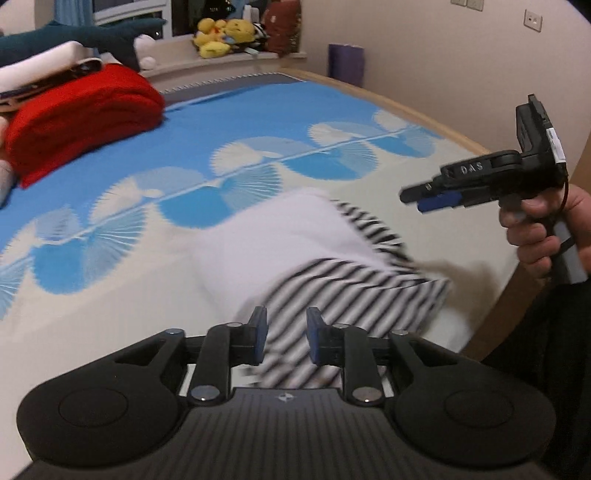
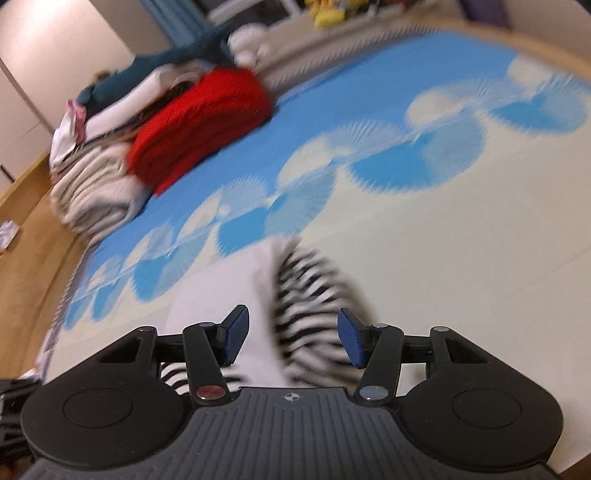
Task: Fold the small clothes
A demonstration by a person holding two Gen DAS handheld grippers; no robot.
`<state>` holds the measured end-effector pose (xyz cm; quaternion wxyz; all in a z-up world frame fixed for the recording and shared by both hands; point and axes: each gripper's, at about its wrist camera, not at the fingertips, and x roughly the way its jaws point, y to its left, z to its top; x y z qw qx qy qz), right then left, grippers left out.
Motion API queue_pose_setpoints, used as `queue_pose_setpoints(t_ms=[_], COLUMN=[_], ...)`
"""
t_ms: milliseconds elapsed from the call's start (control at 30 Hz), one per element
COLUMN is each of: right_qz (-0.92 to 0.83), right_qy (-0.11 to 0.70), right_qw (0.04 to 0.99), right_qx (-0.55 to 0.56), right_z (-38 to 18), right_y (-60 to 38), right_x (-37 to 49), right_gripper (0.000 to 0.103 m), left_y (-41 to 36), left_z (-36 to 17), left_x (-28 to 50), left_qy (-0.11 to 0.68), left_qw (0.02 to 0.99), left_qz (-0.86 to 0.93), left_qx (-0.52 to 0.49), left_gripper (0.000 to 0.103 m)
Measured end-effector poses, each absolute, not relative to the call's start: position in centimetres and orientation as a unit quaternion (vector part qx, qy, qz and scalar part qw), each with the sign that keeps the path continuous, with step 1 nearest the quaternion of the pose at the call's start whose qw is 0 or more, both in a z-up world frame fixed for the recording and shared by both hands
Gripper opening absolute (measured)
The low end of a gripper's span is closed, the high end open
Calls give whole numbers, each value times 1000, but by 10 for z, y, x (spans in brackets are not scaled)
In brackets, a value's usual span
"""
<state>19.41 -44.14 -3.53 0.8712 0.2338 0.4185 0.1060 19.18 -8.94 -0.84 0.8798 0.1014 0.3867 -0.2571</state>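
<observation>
A small white garment with black-and-white striped parts (image 1: 325, 254) lies folded on the bed sheet, near the front edge. My left gripper (image 1: 286, 334) is open just above its striped near part, holding nothing. My right gripper (image 2: 293, 338) is open above the same garment (image 2: 295, 306), which is blurred in the right wrist view. The right gripper also shows in the left wrist view (image 1: 415, 197), held in a hand to the right of the garment and above the bed.
The bed has a blue and cream sheet (image 1: 221, 122) with fan shapes and a wooden rim (image 1: 424, 110). A folded red cloth (image 1: 81, 118) and a pile of other clothes (image 2: 96, 177) sit at the far left. Plush toys (image 1: 225, 35) stand on the back ledge.
</observation>
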Motion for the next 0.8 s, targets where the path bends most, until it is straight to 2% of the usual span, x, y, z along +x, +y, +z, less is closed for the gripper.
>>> queue_pose_setpoints(t_ms=[100,167,233,433,500,533,567,633,733,800], right_qz=[97,92,81,74,68,68,71,66,82,31], right_qy=[439,455,475,520,523,523,517,465,312,315], right_qw=[870,863,854,823,825,826,827,852,888,894], right_qx=[204,196,199,215,202,201,208,231,327,316], right_z=[-40,-45,-54,-77,-79,-78,-77,-60,-19,-17], right_y=[-417,-406,-400,-387,-380,-379,-380,-392,-434,-457], right_x=[204,212,219,235,236,234,232,222,184,169], right_gripper=[56,56,56,56,46,18,1,0,0,0], left_y=[-55,-37,-35,-56,-67,-72,-77,-88,-95,-100], left_z=[-14,-31,-36,-30,-37,-40,-40,-45,-46,-46], left_x=[197,200,211,218,217,217,216,214,211,210], left_qy=[381,398,435,415,425,432,434,430,422,418], left_qw=[888,888,879,883,877,872,870,869,870,867], left_qz=[-244,-230,-196,-218,-226,-230,-236,-243,-254,-271], left_qx=[79,28,-6,-22,-9,-5,-4,3,-2,-15], left_gripper=[32,31,30,33,33,33,33,33,33,34])
